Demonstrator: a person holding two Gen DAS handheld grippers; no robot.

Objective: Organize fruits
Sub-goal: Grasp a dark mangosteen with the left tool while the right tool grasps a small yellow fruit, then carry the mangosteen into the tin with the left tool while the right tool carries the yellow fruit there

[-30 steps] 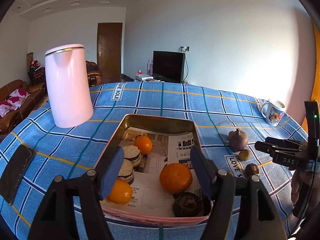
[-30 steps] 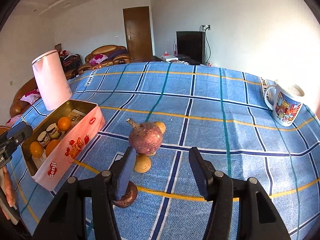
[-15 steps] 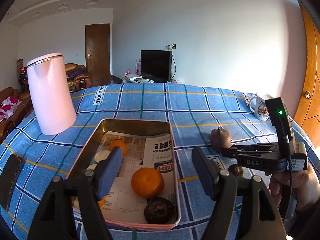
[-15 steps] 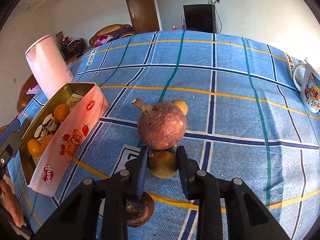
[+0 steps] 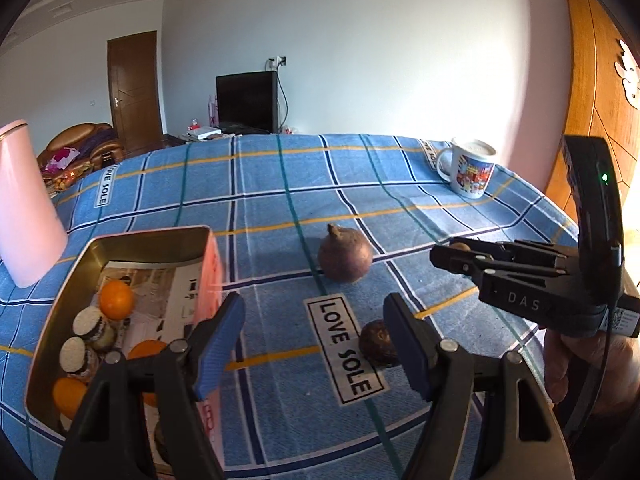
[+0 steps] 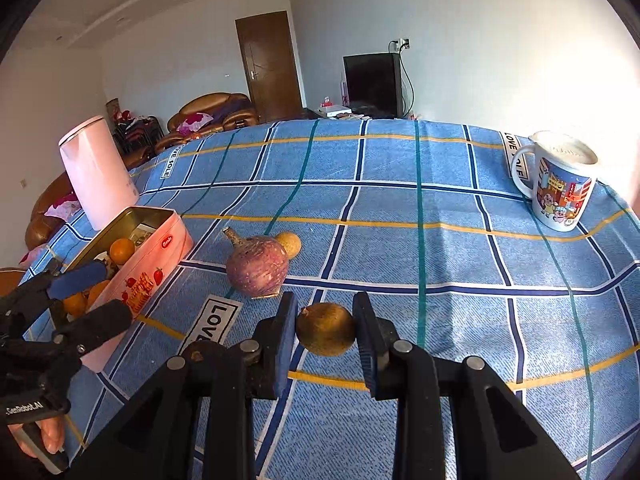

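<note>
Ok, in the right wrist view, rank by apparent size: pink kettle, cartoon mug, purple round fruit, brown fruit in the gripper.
1. Pink kettle, though it stands farther off.
2. Cartoon mug.
3. Purple round fruit.
4. Small brown fruit held in the right gripper; nearest the camera, so truly smaller than it looks.

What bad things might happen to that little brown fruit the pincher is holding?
The right gripper pinches the round brown fruit only at its sides, so it might slip out and roll across the tablecloth. On the way to the tin, it could bump the purple fruit or the left gripper beside it.
</note>
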